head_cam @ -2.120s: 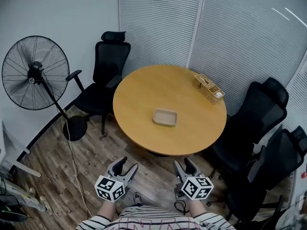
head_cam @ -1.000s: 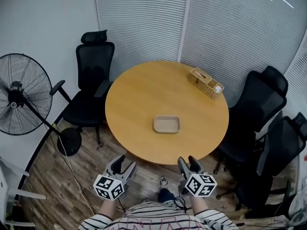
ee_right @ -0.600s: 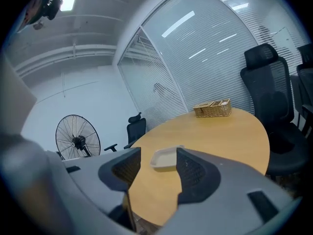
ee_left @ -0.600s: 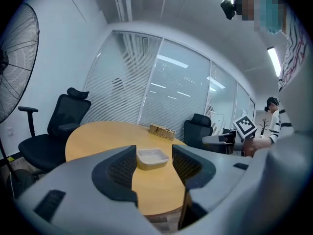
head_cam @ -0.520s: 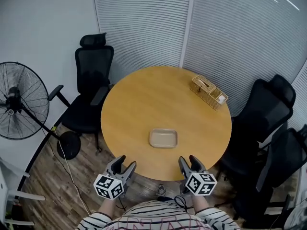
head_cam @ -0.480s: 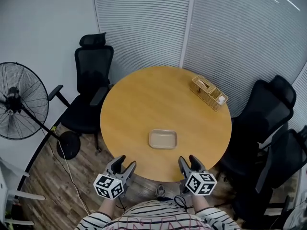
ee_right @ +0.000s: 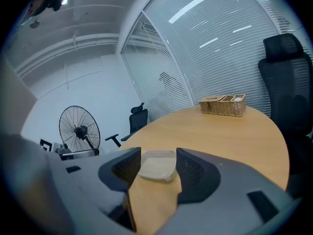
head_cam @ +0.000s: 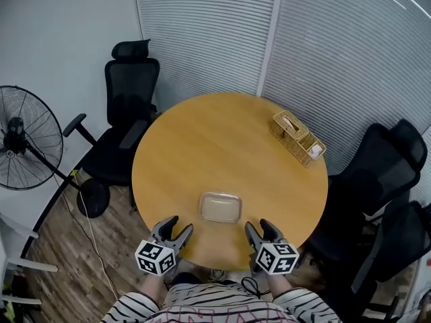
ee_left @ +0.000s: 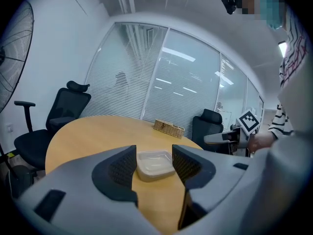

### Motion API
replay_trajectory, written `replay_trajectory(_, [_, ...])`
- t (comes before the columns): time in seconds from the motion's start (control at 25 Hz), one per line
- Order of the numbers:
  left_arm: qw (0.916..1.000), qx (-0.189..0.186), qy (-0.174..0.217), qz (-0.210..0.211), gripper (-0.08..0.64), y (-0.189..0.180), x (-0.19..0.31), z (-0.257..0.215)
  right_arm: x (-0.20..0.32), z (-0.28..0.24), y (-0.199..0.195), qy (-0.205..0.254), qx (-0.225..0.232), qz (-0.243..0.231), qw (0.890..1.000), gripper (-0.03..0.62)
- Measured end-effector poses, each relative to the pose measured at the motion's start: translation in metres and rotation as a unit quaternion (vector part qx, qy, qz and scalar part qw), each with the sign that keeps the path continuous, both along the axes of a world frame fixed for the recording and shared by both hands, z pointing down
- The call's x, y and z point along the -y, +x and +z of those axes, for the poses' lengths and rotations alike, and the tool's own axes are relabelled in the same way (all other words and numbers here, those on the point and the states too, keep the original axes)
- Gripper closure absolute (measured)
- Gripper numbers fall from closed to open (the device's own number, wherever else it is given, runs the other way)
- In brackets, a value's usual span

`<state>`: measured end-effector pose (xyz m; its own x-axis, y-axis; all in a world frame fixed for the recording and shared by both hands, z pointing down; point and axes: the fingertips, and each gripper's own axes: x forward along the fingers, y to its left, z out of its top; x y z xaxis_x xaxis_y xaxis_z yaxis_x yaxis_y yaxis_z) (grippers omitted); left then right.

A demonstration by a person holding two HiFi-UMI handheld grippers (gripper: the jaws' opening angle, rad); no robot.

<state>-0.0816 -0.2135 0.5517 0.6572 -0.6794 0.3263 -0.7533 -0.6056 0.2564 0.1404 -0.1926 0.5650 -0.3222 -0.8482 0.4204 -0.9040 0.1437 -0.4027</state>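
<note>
The shallow beige rectangular plastic tray (head_cam: pixel 220 208) lies near the front edge of the round wooden desk (head_cam: pixel 222 140), just ahead of and between my tongs. My left tongs (head_cam: pixel 174 225) and right tongs (head_cam: pixel 260 227) hover at that edge, both apart and holding nothing. A woven wicker basket (head_cam: pixel 298 138) sits near the desk's far right rim.

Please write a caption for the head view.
Left gripper and right gripper, both open, face a shallow tray on a round table.
</note>
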Motion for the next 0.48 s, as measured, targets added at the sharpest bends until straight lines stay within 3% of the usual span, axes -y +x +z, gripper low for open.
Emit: replay_trajectory(0.48, [0.9977, 0.003, -0.059, 0.033, 0.353, 0.032, 0.045, 0.055, 0.036, 0.037, -0.009, -0.022, -0.001, -0.007, 1.000, 0.364])
